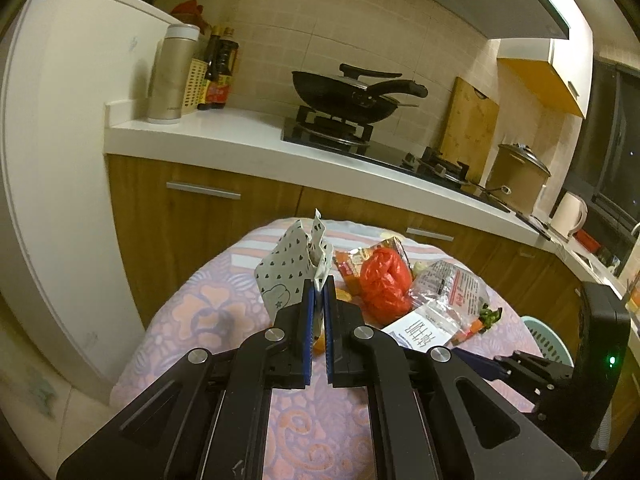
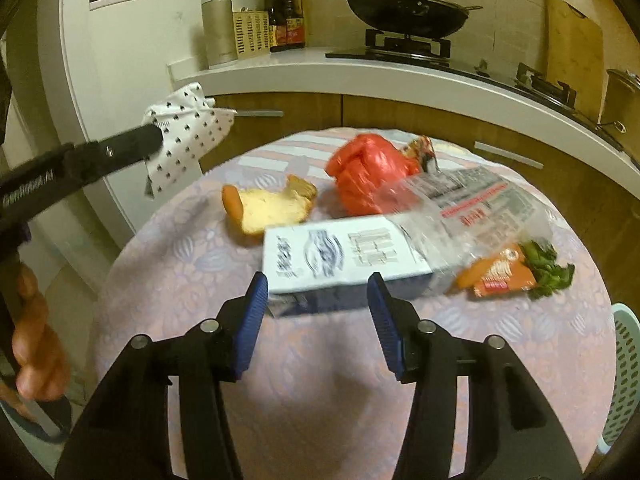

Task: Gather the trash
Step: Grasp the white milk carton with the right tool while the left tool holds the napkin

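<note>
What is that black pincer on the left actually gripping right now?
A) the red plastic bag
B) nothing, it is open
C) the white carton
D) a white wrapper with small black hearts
D: the left gripper is shut on the heart-print wrapper, which the right wrist view shows lifted clear of the table, while the red bag and white carton lie on it.

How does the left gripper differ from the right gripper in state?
The left gripper is shut on the dotted paper bag and holds it above the table; the right gripper is open and holds nothing. Its fingers face the white box. Both have blue pads.
</note>
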Demonstrator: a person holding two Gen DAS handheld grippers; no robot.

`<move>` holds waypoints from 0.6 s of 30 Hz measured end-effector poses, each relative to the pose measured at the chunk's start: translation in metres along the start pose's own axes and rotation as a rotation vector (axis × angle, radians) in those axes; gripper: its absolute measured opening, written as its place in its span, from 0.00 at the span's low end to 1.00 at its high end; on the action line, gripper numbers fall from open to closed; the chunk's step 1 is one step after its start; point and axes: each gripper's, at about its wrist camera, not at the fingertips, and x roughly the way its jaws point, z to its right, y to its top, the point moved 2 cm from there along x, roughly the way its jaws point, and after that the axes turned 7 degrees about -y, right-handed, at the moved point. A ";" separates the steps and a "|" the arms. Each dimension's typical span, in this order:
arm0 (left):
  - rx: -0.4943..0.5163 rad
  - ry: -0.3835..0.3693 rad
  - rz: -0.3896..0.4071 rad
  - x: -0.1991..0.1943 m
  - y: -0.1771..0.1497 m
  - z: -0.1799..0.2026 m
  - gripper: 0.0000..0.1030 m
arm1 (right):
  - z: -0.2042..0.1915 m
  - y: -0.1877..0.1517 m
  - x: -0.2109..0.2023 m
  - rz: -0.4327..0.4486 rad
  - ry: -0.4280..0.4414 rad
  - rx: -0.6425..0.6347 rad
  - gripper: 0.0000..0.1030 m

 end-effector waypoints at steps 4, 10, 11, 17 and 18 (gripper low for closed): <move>-0.010 -0.011 -0.004 0.004 0.000 -0.003 0.02 | -0.017 0.004 0.012 -0.001 -0.034 -0.030 0.63; -0.007 -0.024 -0.009 0.008 -0.001 -0.002 0.02 | -0.003 -0.006 0.013 -0.010 -0.156 -0.038 0.63; -0.005 -0.026 -0.009 0.008 -0.001 -0.001 0.02 | 0.009 -0.008 0.009 -0.013 -0.162 -0.010 0.63; -0.006 -0.055 -0.005 0.011 -0.003 0.002 0.02 | 0.078 -0.029 -0.021 -0.016 -0.272 0.104 0.63; -0.006 -0.061 -0.007 0.012 -0.003 0.003 0.02 | 0.087 -0.035 -0.026 -0.016 -0.309 0.114 0.63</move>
